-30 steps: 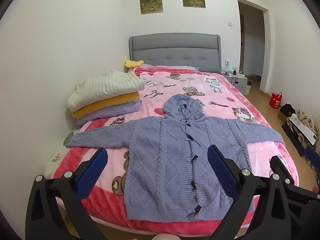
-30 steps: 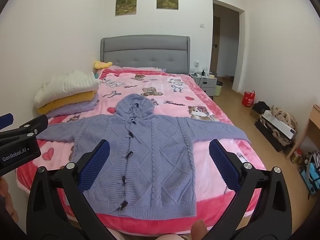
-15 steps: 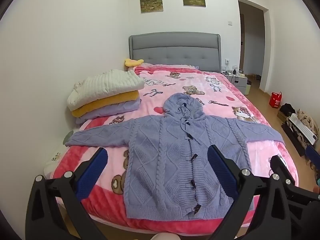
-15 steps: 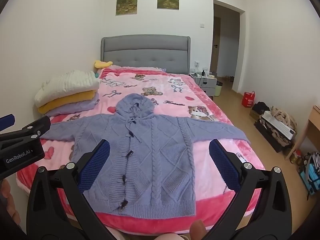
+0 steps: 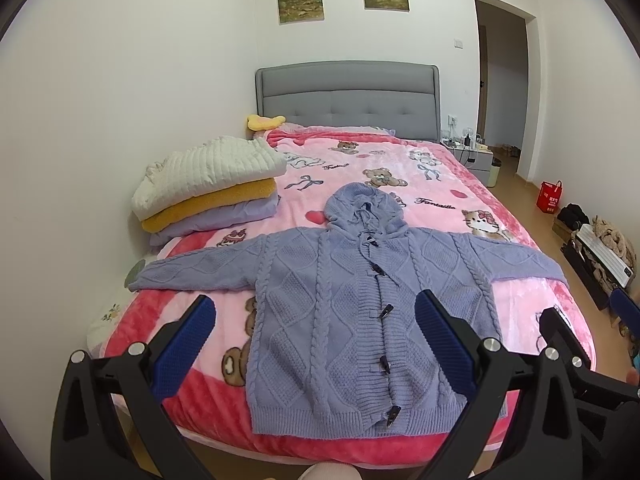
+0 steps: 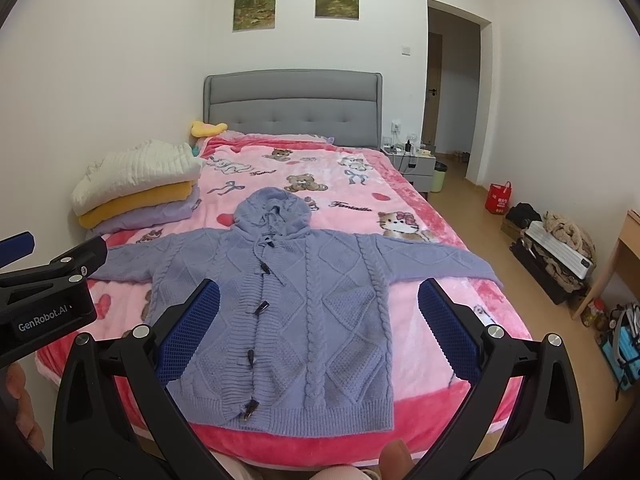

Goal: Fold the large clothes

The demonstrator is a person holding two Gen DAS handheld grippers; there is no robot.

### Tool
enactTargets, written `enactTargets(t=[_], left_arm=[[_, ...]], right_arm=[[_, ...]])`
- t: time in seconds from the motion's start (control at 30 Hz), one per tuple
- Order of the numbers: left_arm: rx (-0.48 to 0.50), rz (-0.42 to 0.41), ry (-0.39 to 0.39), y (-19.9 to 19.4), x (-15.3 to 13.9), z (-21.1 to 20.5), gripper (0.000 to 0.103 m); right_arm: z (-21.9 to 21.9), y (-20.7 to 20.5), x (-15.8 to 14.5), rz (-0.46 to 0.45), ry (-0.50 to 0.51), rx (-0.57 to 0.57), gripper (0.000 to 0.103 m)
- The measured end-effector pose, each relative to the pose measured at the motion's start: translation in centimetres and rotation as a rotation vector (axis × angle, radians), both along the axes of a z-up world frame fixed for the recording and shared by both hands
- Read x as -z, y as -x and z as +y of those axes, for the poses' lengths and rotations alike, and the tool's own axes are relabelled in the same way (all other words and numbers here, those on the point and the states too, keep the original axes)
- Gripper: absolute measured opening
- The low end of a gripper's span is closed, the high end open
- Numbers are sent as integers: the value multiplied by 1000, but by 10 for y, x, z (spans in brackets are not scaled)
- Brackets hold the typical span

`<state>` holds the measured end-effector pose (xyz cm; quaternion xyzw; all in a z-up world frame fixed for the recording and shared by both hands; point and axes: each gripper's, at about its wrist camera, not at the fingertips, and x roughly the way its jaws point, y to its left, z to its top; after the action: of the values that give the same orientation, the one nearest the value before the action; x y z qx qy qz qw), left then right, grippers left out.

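We are holding the left gripper (image 5: 316, 344) above the foot edge of the bed (image 5: 472, 208), its blue pads spread wide and gripping nothing. The right gripper (image 6: 318, 330) is hanging beside it, likewise wide open and empty, and we are seeing each tool at the edge of the other's view.

The cardigan (image 5: 360, 320) is lying flat and face up on the pink blanket (image 5: 440, 184), near the foot edge. Its hem is running along that edge, its hood (image 5: 362, 204) is pointing toward the headboard (image 5: 348, 92), and both sleeves are stretching straight out toward the side edges. The left sleeve (image 5: 192, 272) is reaching the wall-side edge; the right sleeve (image 5: 516, 260) is ending close to the open side. The toggles are sitting closed down the front.

A stack of folded clothes (image 5: 208, 184) is resting along the wall-side edge, just beyond the left sleeve and apart from it. A yellow pillow (image 5: 266, 122) is lying at the headboard corner by the wall.
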<state>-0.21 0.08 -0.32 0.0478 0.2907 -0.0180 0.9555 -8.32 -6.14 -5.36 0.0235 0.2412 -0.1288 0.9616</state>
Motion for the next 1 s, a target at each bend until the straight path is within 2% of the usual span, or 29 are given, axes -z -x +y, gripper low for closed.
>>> enactTargets(t=[1.0], left_arm=[[2,11,-7,2,-2,-2,98]], right_arm=[[-1,1,-3,24,10,-3,95]])
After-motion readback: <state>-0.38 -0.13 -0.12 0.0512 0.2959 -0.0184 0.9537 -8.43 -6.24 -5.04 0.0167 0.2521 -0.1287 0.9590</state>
